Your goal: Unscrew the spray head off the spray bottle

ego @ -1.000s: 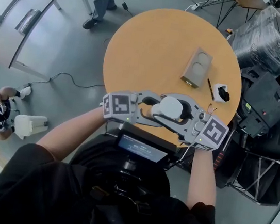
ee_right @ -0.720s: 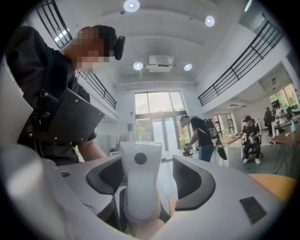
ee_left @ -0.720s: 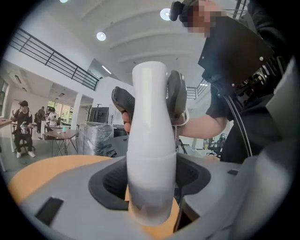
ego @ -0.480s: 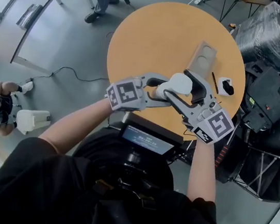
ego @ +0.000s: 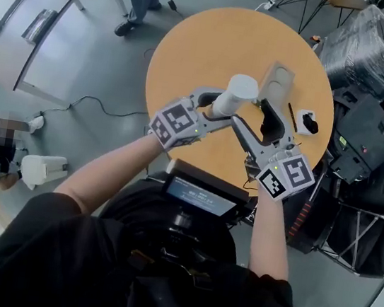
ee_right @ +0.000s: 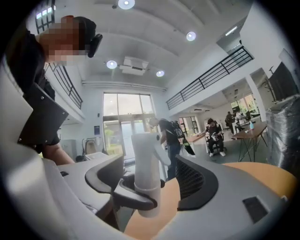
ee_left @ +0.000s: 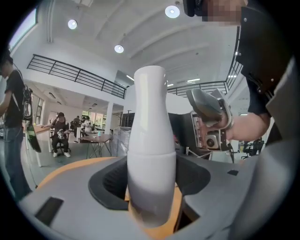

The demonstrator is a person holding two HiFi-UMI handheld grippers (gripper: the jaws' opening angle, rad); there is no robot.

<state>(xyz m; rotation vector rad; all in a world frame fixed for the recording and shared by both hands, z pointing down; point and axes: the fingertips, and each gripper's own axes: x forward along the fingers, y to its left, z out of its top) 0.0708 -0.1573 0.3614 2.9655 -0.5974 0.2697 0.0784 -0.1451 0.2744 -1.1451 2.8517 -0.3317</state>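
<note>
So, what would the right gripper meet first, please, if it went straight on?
Most likely the spray head, which stands between the jaws of the right gripper; these have just been opening.

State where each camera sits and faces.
Head view: on the person's head, facing down at the orange table; forearms, left gripper and right gripper show.
Left gripper view: rides that gripper, along jaws shut on the spray bottle; right hand beyond.
Right gripper view: rides that gripper, along jaws just opened around the spray head; person's torso left.
Shared: all show the spray bottle.
</note>
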